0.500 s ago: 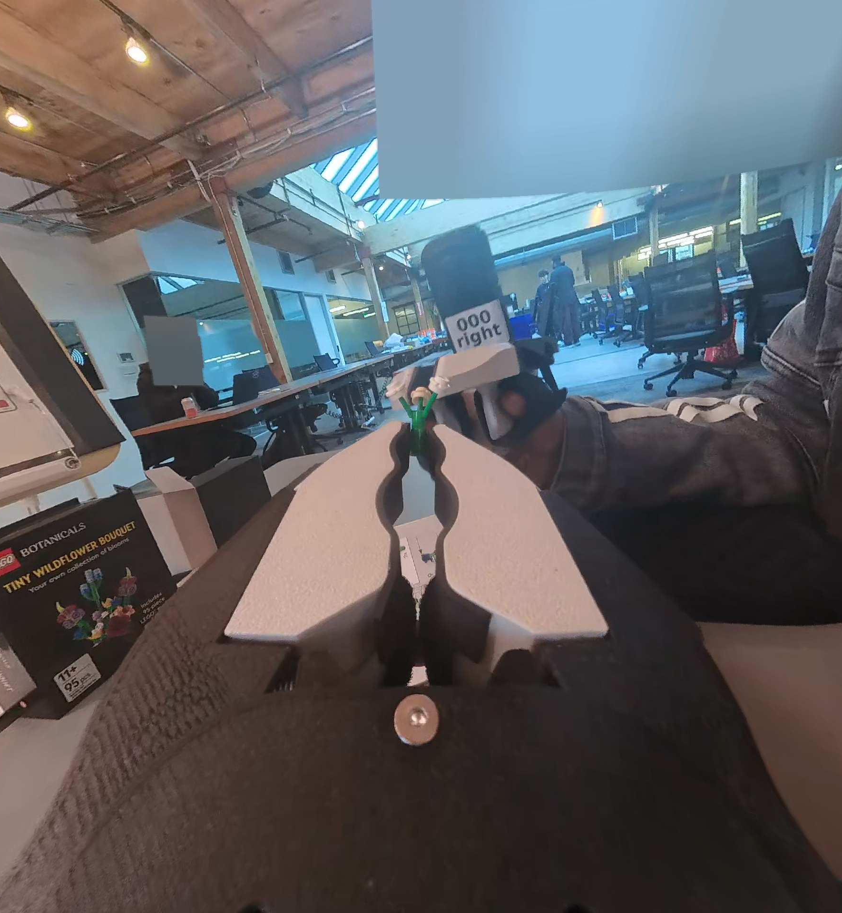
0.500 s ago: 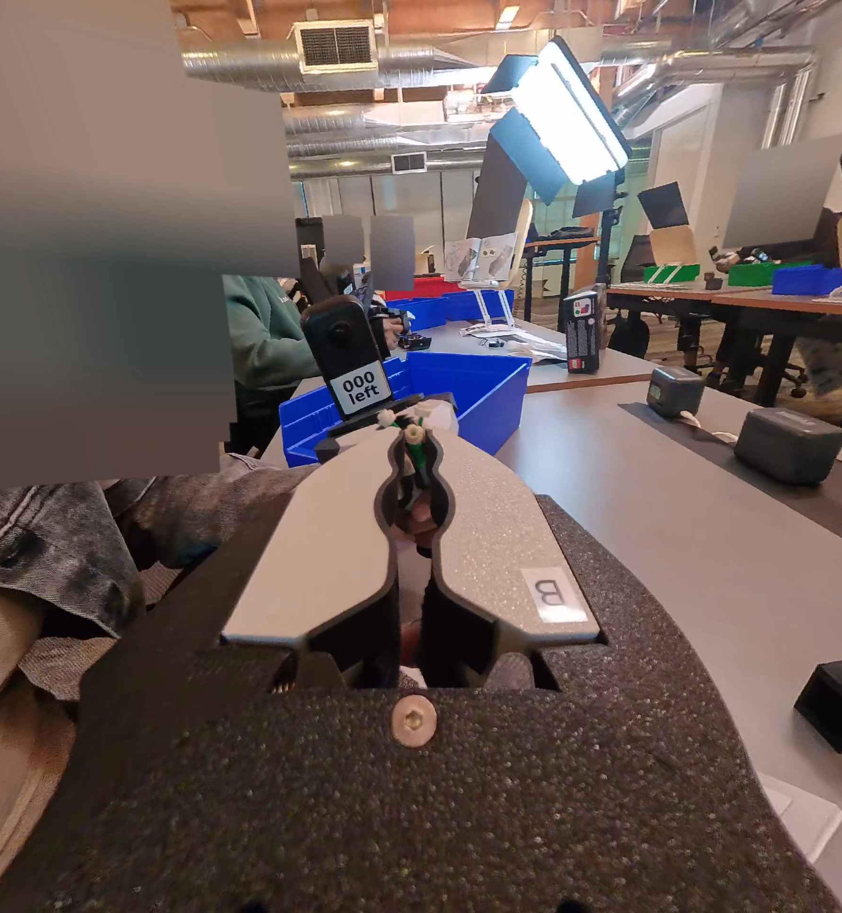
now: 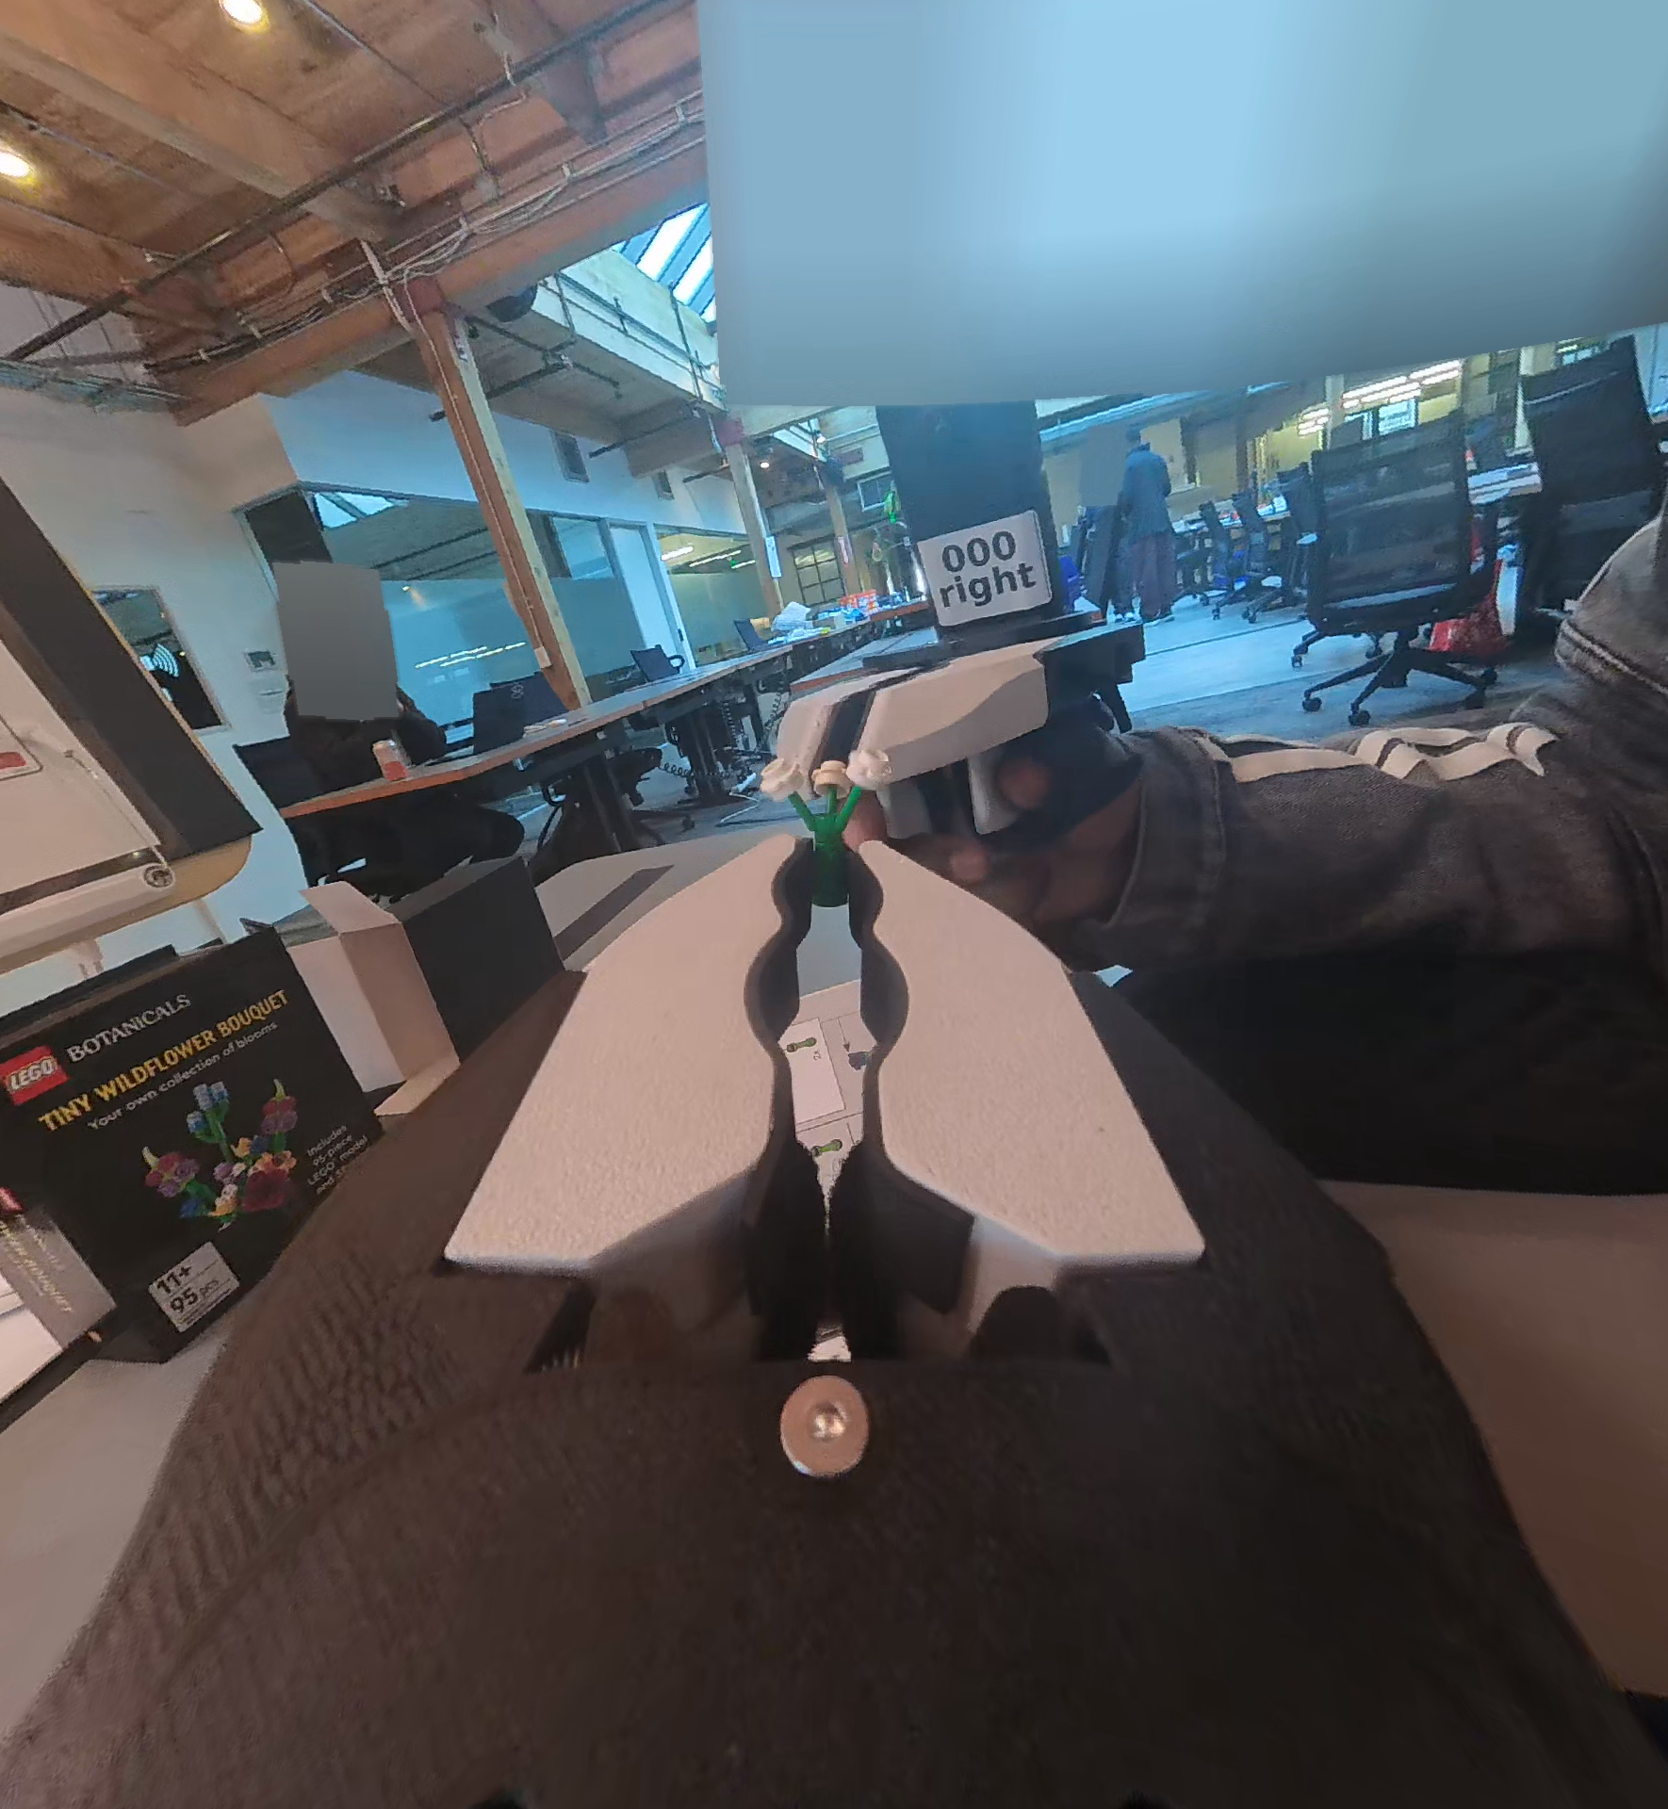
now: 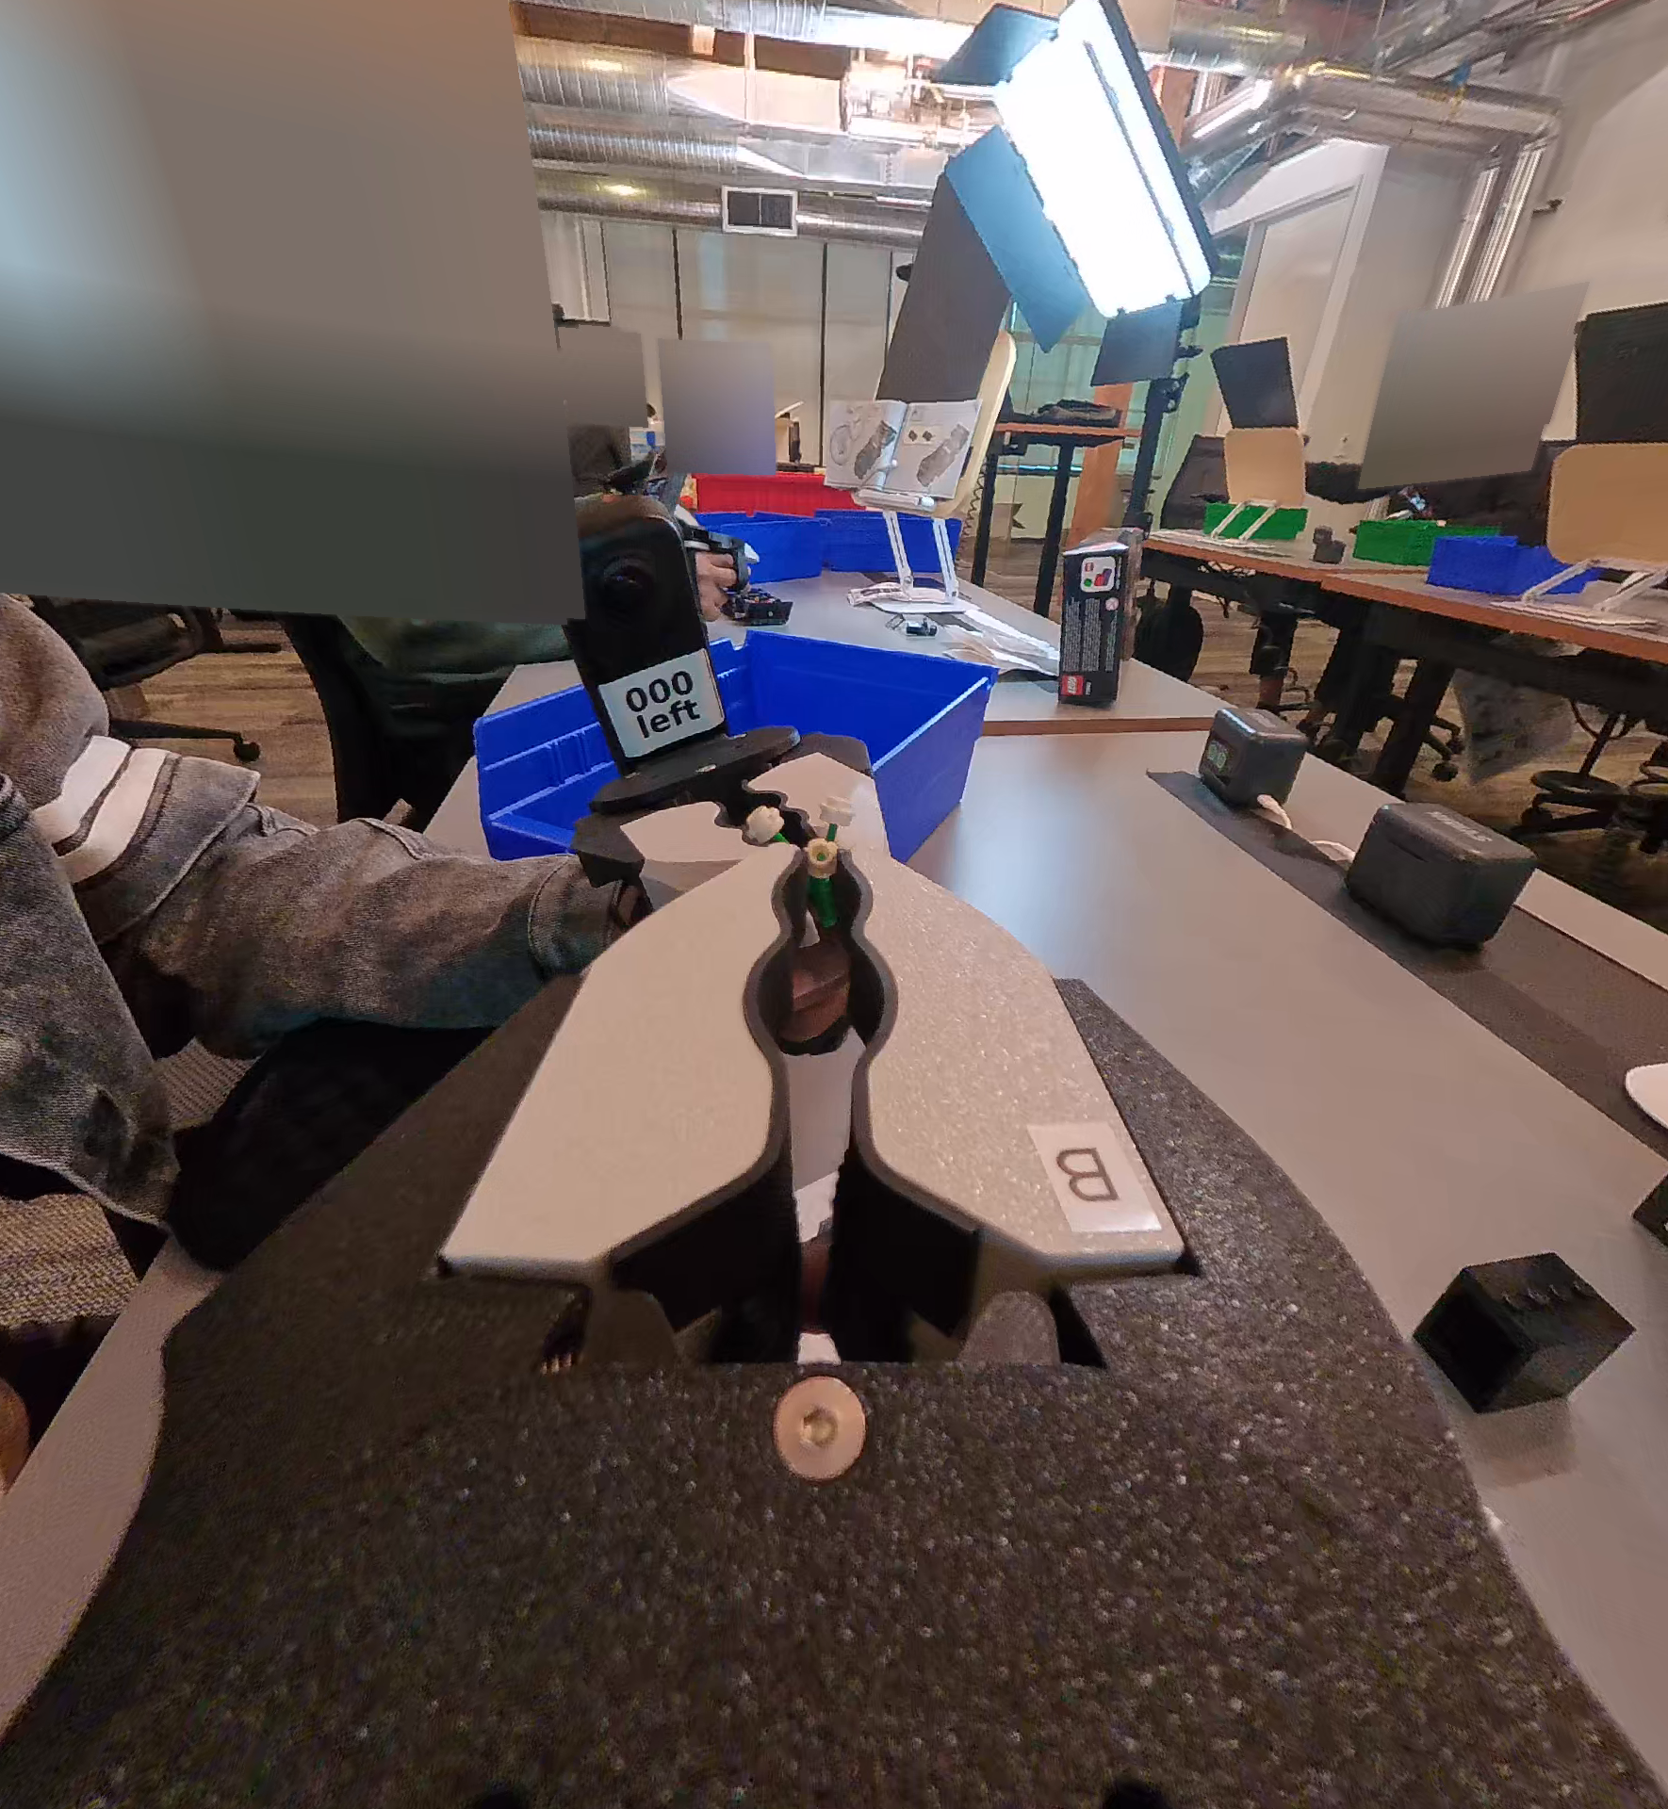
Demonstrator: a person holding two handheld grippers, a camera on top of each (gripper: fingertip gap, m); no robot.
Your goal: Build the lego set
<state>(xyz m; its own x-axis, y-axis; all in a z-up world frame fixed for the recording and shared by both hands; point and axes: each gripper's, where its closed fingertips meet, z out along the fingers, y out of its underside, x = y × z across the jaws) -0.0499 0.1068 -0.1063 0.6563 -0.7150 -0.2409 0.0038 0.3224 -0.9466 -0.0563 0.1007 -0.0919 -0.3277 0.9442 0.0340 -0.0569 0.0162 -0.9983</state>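
I see the grey bench (image 4: 1153, 979) carrying an open blue bin (image 4: 869, 724), its contents hidden from me. My left gripper (image 3: 827, 861) is clamped on the green flower stem (image 3: 825, 852), held above the bench. My right gripper (image 4: 825, 881) pinches one white-tipped stalk.

My left wrist camera looks along my left gripper (image 3: 827, 861) toward desks and chairs; my right one looks along my right gripper (image 4: 822, 881) toward blue bins. They face each other closely, sharing the flower stem (image 3: 825, 822) between them.
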